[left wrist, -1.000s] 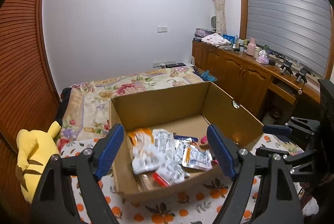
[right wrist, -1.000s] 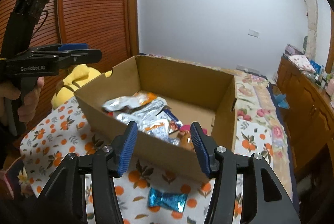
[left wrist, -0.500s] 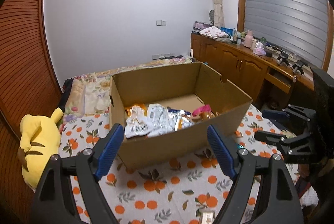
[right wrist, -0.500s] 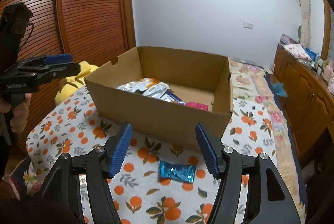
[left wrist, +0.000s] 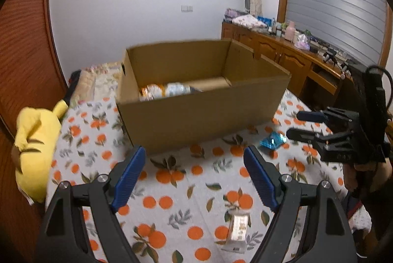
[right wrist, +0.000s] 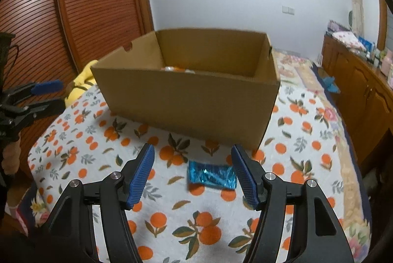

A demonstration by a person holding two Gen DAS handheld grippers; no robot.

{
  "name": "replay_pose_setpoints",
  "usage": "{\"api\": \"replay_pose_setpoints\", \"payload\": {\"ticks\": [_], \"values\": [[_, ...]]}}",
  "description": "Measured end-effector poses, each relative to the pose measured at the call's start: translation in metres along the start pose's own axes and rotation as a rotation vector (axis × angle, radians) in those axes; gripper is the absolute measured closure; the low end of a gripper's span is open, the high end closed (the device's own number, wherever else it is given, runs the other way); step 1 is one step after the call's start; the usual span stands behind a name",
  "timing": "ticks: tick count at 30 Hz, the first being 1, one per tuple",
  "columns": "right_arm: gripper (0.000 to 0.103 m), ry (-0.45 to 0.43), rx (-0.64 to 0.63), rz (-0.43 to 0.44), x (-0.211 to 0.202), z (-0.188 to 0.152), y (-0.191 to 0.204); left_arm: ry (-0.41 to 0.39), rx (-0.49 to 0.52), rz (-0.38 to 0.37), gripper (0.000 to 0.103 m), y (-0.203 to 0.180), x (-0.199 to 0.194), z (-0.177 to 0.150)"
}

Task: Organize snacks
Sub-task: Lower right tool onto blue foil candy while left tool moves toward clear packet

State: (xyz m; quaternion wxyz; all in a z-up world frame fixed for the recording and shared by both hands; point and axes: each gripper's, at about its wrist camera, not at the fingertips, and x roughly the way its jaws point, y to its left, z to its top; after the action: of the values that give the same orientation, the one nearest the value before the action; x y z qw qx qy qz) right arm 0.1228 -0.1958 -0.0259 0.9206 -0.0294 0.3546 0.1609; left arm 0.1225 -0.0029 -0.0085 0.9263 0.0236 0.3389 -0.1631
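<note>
An open cardboard box (left wrist: 201, 115) (right wrist: 191, 101) stands on the orange-print tablecloth (left wrist: 172, 191) with snack packets (left wrist: 167, 90) inside. A blue foil snack (right wrist: 211, 176) (left wrist: 272, 140) lies on the cloth in front of the box. My right gripper (right wrist: 192, 160) hangs open just above it, the snack showing between the fingers close to the right one, untouched. My left gripper (left wrist: 194, 164) is open and empty over the cloth, short of the box. A small pale packet (left wrist: 238, 231) lies below its right finger. Each gripper shows in the other's view, the right gripper (left wrist: 302, 125) and the left gripper (right wrist: 46, 96).
A yellow plush toy (left wrist: 36, 145) (right wrist: 81, 84) sits at the table's left edge by the slatted wooden door (right wrist: 73, 5). A bed with a floral cover (left wrist: 98, 76) lies behind the box. A wooden cabinet (left wrist: 282, 54) with bottles runs along the right wall.
Both grippers drew back from over the box and sank toward the cloth. The right jaws widened. The blue snack now sits between the right fingers, and the pale packet came into the left view.
</note>
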Motion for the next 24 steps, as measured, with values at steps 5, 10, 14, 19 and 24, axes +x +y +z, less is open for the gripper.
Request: {"api": "replay_pose_setpoints", "payload": {"ticks": [5, 10, 14, 19, 24], "values": [[0.037, 0.04, 0.027, 0.0, 0.016, -0.014, -0.008, 0.063, -0.022, -0.027, 0.02, -0.006, 0.018, -0.026], [0.037, 0.079, 0.04, -0.016, 0.031, -0.024, -0.013, 0.143, -0.036, -0.079, 0.02, -0.016, 0.034, -0.049], [0.037, 0.093, 0.046, -0.02, 0.037, -0.031, -0.016, 0.179, -0.019, -0.084, 0.02, -0.026, 0.041, -0.063], [0.037, 0.117, 0.051, -0.018, 0.045, -0.036, -0.017, 0.214, -0.014, -0.089, 0.023, -0.03, 0.047, -0.073], [0.037, 0.143, 0.026, -0.045, 0.049, -0.037, -0.015, 0.218, -0.003, -0.104, 0.038, -0.034, 0.042, -0.078]]}}
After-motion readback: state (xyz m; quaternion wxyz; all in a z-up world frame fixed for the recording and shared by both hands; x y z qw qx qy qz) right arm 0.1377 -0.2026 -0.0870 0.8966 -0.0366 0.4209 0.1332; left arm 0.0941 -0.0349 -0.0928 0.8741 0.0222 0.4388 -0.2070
